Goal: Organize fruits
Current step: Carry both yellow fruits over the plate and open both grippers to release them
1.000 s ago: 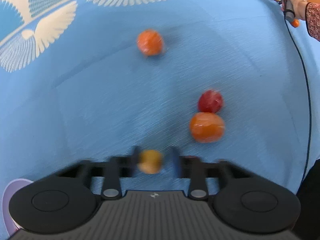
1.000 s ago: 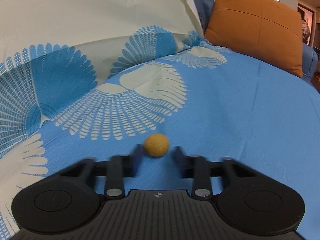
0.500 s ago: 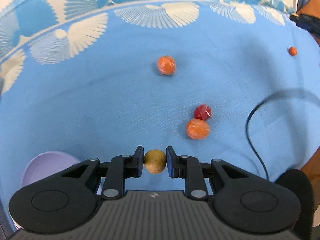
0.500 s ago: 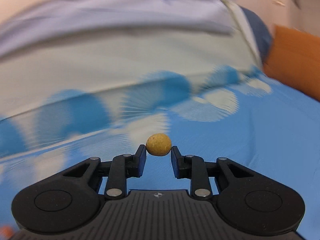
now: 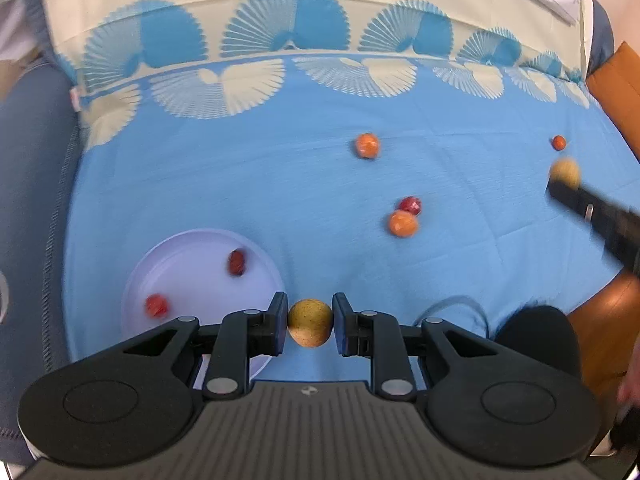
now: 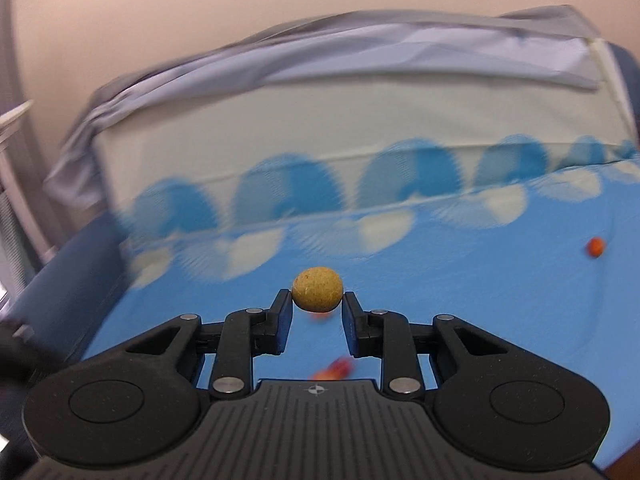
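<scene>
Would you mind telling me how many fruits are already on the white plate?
2: a dark red fruit toward the white plate's middle and a red fruit near its left edge; the claw may hide more.

- A blue sheet (image 5: 280,184) with pale fan shapes covered the surface.
- An orange cushion (image 5: 618,80) sat at its right edge.
- A black cable (image 5: 452,306) lay on the sheet.
- A crumpled grey cloth (image 6: 360,52) draped the backrest.
</scene>
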